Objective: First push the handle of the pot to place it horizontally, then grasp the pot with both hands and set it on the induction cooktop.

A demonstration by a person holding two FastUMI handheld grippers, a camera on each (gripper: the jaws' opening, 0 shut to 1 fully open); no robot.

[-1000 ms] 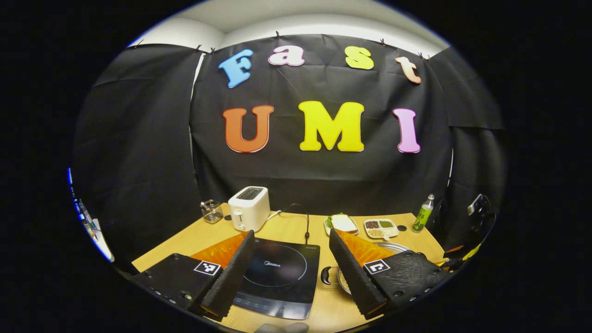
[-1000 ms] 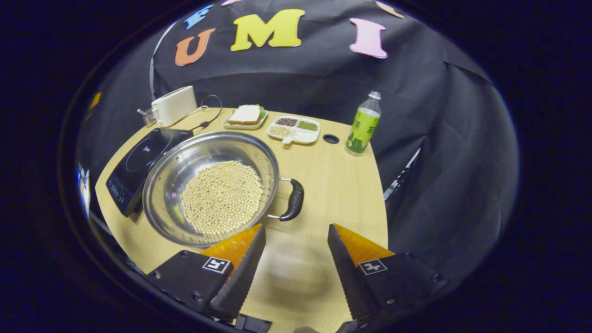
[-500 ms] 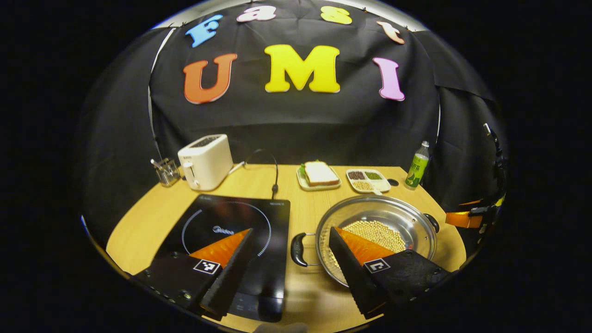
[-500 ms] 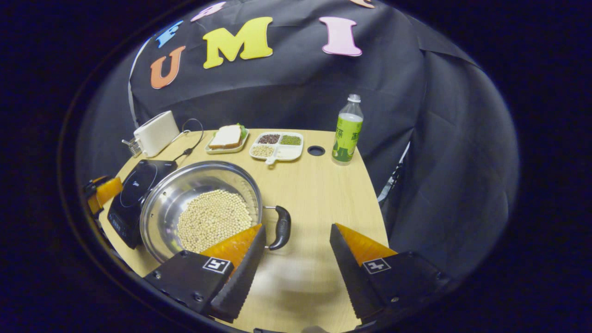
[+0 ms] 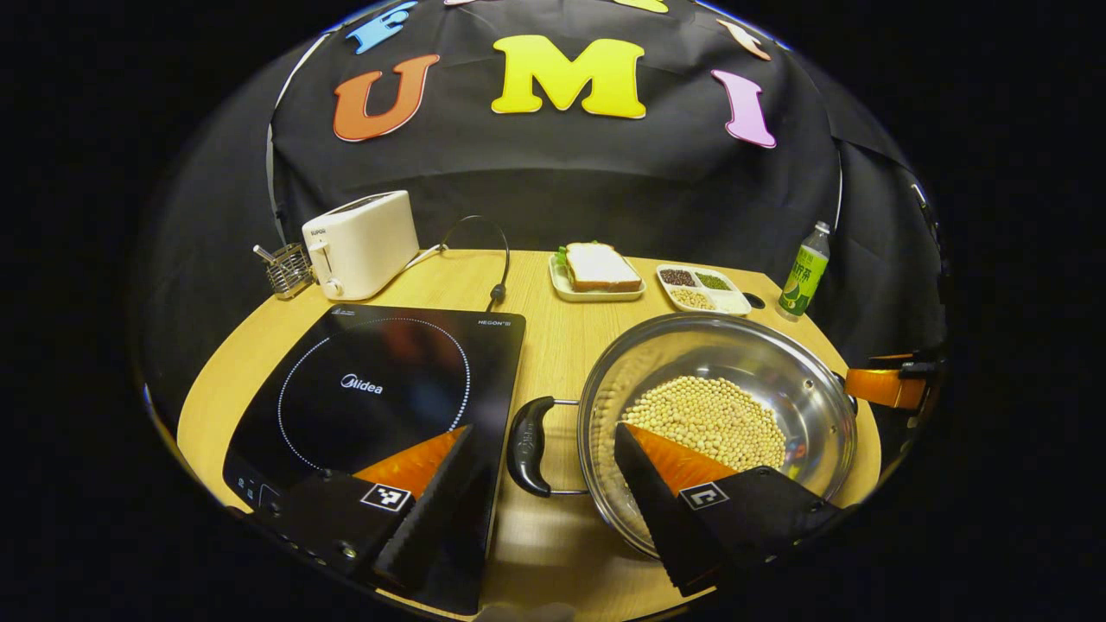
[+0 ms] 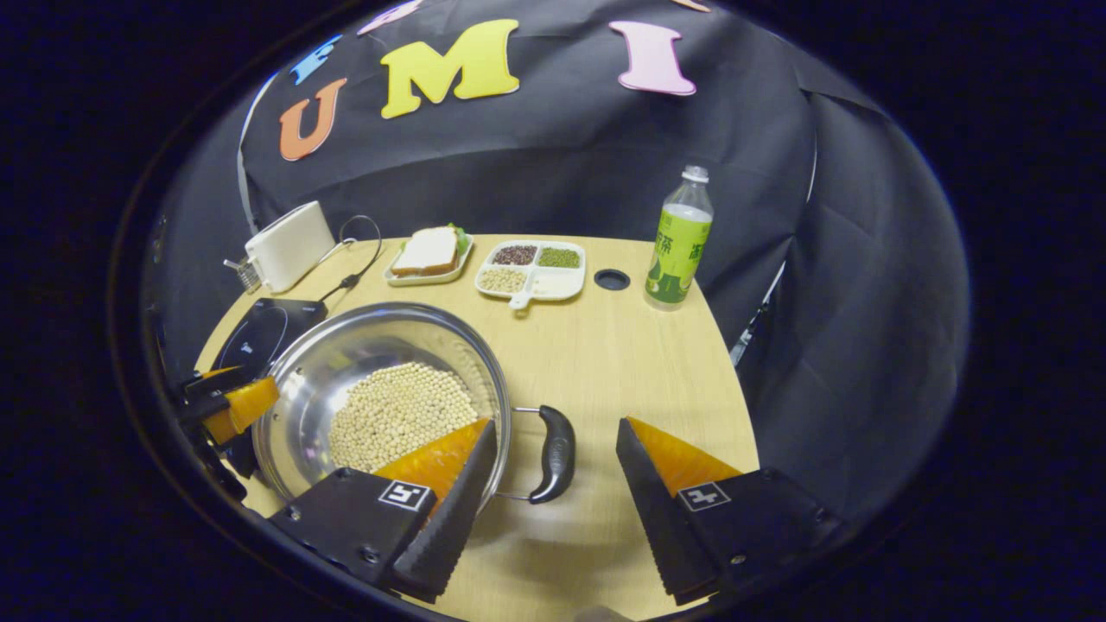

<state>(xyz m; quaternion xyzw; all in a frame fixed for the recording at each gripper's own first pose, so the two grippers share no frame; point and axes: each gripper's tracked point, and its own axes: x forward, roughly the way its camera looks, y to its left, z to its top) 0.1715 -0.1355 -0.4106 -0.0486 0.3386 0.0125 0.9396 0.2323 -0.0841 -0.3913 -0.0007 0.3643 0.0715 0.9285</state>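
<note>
Two grippers approach a steel pot (image 5: 717, 415) half filled with pale beans, which stands on the worktop (image 6: 622, 363) just beside the induction cooktop (image 5: 380, 389) and not yet on it.

Left gripper view: the left gripper (image 5: 540, 510) hangs with its fingers spread wide and holding nothing. The pot's near black handle (image 5: 527, 445) lies in the gap between the two fingers, just ahead of their tips. One finger overlaps the cooktop's glass in this view, the other the pot's bowl; whether either touches cannot be told. Far beyond the fingers stand a toaster (image 5: 363, 242), a sandwich plate (image 5: 598, 275) and a divided dish (image 5: 702, 289).

Right gripper view: the right gripper (image 6: 553, 501) is likewise wide apart and empty. The pot's other handle (image 6: 553, 453) sits between its fingers, nearer the one beside the pot rim. A green bottle (image 6: 678, 250) stands well beyond the fingers, near the worktop's far edge. The left gripper appears past the pot's far rim.

Step in hand, as judged: the handles lie across each gripper's line of approach, on opposite sides of the pot, so the pushing step looks finished and the two-handed grasp is being lined up.

Next move, as judged: each gripper needs to advance until its handle is well between the fingers, then close both together. The lift calls for the pot to be kept level, since the loose beans would shift, and the carry goes sideways toward the cooktop's ring.
</note>
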